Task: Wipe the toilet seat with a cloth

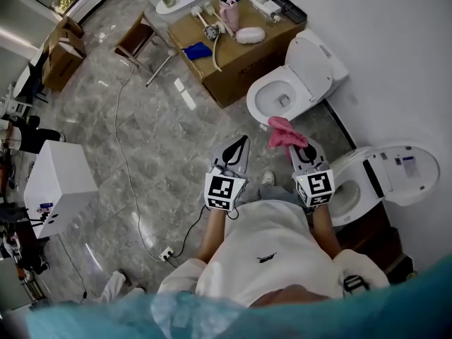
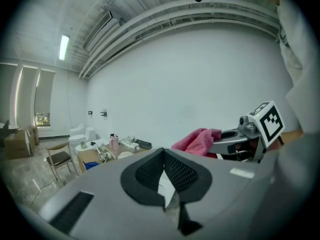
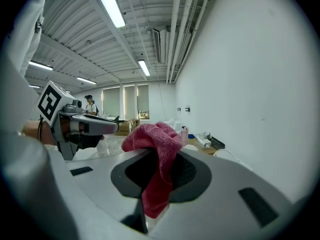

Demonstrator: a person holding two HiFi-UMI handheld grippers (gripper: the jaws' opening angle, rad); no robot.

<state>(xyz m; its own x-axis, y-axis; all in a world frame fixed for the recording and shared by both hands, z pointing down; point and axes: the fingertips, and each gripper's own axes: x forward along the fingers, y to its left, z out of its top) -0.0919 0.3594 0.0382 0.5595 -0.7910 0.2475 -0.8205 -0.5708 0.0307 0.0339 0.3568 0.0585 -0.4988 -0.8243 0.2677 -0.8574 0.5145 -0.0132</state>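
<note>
the right gripper's (image 3: 159, 160) jaw tips are buried under the pink cloth (image 3: 156, 138), which they clamp. one fold hangs down between the pads and the rest bunches over the top. in the head view both hands are hidden behind the marker cubes; only the forearms show, stretched forward side by side from the white shirt. the left gripper (image 2: 163, 154) is closed to a point with nothing in it, just beside the right one. the cloth is held off the floor, just short of the front rim of the open toilet (image 1: 263, 103), which stands lid up beside a cardboard box (image 1: 224, 76). a second toilet (image 1: 395, 168) is partly covered by the right gripper.
</note>
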